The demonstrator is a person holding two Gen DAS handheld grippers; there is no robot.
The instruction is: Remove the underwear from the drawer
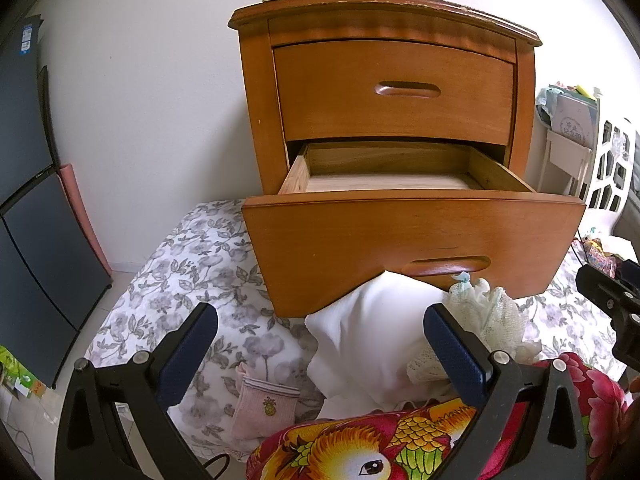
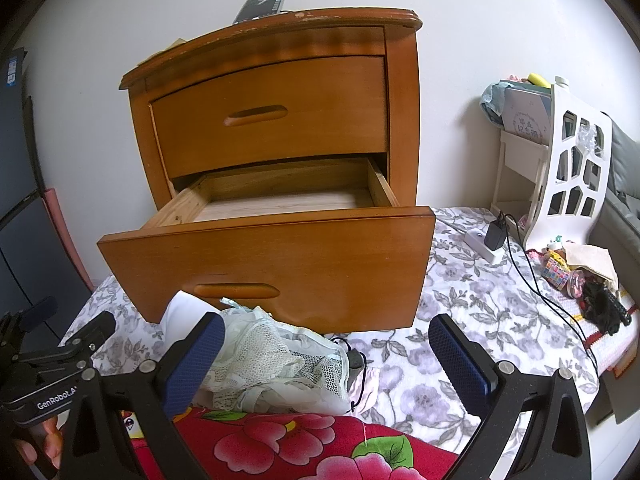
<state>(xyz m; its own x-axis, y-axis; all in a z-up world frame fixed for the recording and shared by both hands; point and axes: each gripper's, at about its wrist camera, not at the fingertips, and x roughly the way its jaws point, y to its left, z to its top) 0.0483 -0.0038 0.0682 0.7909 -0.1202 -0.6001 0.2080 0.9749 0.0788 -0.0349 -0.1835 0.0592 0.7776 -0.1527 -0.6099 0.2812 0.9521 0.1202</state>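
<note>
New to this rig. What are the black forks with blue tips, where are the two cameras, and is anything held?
No robot here: a person carries a two-finger gripper in each hand, each with a fisheye camera looking along its fingers. One picture is from the left gripper, one from the right gripper. Both are open and hold nothing. Ahead stands a wooden nightstand with its lower drawer pulled out; the visible part looks empty. On the floral sheet in front lie a white cloth, lacy underwear and a pink sock. A red flowered blanket is nearest.
</note>
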